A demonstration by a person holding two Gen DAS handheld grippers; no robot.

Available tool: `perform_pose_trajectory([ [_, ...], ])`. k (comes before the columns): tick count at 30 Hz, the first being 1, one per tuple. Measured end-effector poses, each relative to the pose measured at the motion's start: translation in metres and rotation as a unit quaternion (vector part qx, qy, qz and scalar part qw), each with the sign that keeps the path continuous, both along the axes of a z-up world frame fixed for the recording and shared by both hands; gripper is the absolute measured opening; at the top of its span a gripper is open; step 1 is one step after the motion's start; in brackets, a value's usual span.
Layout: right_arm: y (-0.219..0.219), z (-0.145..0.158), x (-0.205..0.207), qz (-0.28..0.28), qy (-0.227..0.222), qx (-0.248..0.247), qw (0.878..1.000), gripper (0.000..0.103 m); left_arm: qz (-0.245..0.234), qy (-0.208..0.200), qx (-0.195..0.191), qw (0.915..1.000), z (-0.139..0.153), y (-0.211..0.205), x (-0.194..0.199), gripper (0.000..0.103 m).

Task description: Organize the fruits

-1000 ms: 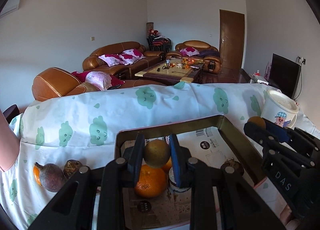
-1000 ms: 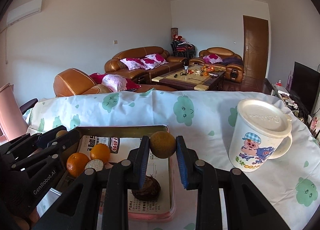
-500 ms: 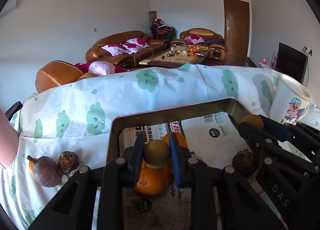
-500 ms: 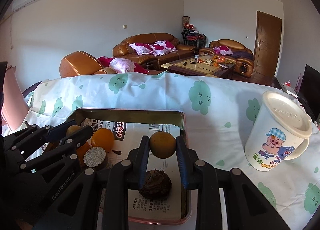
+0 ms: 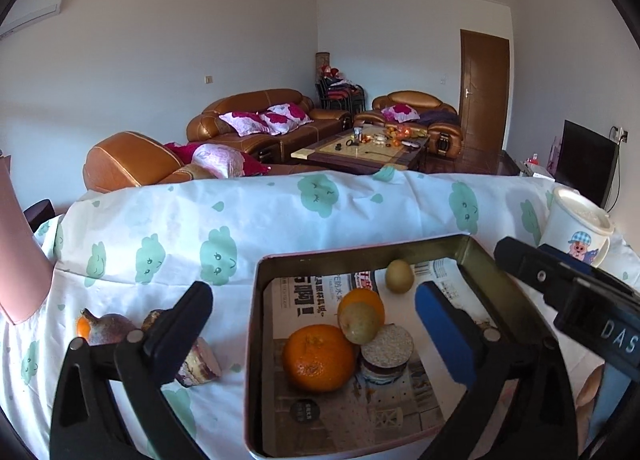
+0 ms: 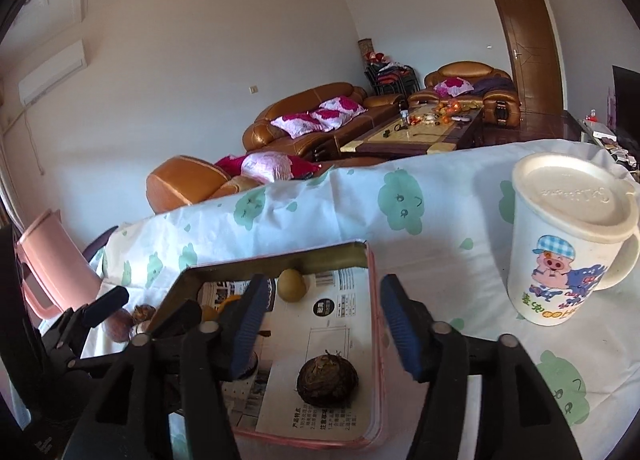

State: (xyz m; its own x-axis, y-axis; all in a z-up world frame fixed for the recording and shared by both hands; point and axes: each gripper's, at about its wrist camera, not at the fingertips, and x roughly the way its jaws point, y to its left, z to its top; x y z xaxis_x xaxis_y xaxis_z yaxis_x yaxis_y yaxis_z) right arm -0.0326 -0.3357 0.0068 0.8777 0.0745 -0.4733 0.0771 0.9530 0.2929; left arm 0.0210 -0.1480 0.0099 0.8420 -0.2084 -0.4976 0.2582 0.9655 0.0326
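A metal tray lined with newspaper sits on the cloud-print cloth. In it lie a big orange, a smaller orange, a brown-green fruit resting on them, a cut fruit half and a second brown-green fruit near the far wall. My left gripper is open above the tray, holding nothing. My right gripper is open and empty over the tray's right part, above a dark round fruit; the far brown-green fruit lies beyond it.
Left of the tray on the cloth lie a purple fruit, a small dark fruit and a cut purple piece. A lidded cartoon mug stands to the right. A pink jug stands at the left edge.
Both grippers opened and let go of their brown-green fruits. One now rests on the oranges, the other lies by the tray's far wall. Both grippers pulled back and up.
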Motion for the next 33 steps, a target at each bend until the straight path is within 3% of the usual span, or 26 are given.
perform_pose_trajectory([
  [4,-0.009,0.014,-0.019,-0.058,-0.051,-0.010,0.997,0.077,0.013,-0.026,0.005,0.9996,0.008,0.009,-0.005,0.103],
  [8,-0.015,0.017,-0.024,-0.091,-0.068,-0.016,0.993,0.077,0.044,-0.019,0.004,0.9988,0.007,0.025,0.002,0.103],
  [13,-0.007,0.014,-0.019,-0.094,-0.060,-0.043,0.993,0.077,0.083,-0.023,0.031,0.9959,-0.004,0.034,0.006,0.103],
  [22,0.011,0.007,-0.023,-0.085,-0.045,-0.063,0.993,0.077,0.056,-0.028,0.052,0.9967,-0.006,0.029,-0.006,0.103],
  [33,0.045,0.005,-0.032,-0.071,-0.032,-0.085,0.993,0.077,0.060,-0.011,0.043,0.9972,-0.006,0.064,-0.011,0.103],
])
